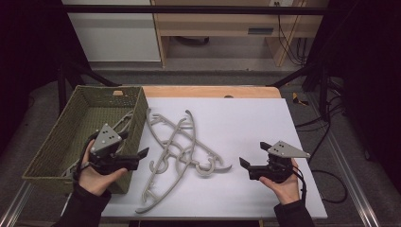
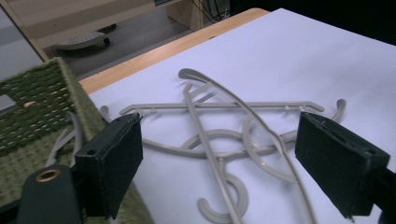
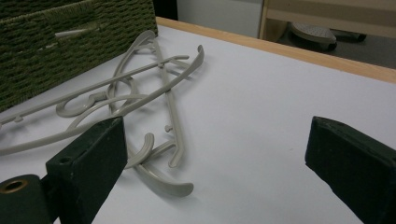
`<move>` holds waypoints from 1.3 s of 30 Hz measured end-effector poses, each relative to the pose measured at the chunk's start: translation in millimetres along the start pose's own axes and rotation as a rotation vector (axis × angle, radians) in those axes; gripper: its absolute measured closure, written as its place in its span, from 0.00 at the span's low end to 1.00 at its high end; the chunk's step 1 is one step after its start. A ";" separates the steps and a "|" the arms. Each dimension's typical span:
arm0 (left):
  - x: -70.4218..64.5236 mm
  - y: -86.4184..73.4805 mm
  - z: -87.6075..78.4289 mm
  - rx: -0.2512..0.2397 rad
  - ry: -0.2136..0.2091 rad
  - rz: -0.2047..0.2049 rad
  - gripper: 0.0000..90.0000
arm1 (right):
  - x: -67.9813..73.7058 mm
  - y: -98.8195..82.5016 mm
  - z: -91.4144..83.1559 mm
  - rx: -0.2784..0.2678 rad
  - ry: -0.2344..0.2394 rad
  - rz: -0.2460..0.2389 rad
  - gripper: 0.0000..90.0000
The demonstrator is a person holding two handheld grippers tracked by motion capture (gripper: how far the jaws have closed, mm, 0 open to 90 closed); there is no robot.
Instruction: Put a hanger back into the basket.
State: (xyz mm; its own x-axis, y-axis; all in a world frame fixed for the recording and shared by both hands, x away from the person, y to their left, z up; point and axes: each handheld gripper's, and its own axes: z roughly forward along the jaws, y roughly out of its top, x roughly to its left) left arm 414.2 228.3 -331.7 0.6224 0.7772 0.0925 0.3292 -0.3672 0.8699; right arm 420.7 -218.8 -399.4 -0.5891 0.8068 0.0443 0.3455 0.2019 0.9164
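Several grey plastic hangers (image 1: 179, 142) lie tangled on the white table top (image 1: 255, 118), left of its middle. One more grey hanger (image 1: 124, 120) rests inside the green woven basket (image 1: 56, 127) at the left. My left gripper (image 1: 134, 144) hovers by the basket's right wall near its front corner and points right at the pile. It is open, and the hangers (image 2: 208, 149) lie beyond its jaws with nothing between them. My right gripper (image 1: 253, 153) is held over bare table to the right of the pile, pointing left, open and empty. The hangers (image 3: 168, 100) lie ahead of it.
One hanger (image 1: 158, 198) reaches toward the table's front edge. The basket (image 3: 70, 37) stands along the table's left side. A wooden strip (image 1: 213, 91) borders the back edge. Cables (image 1: 326, 179) trail on the floor at the right.
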 end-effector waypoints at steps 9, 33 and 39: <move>-34.8 -6.2 24.4 0.027 -0.030 0.028 0.17 | -0.8 -0.6 -1.6 -0.005 -0.004 0.008 0.06; -64.5 -19.1 111.7 0.334 -0.150 0.077 0.32 | -0.5 -1.2 -2.4 0.003 0.004 0.006 0.07; -65.9 -26.2 134.9 0.404 -0.173 0.075 0.39 | -0.4 -1.5 -3.3 0.001 0.012 0.004 0.06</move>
State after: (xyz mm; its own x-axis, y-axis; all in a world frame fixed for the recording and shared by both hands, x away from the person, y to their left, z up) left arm 460.3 117.8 -426.0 0.7534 0.6565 0.0363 0.5080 -0.6164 0.6016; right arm 418.0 -221.2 -399.5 -0.5967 0.8007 0.0526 0.3486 0.1996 0.9158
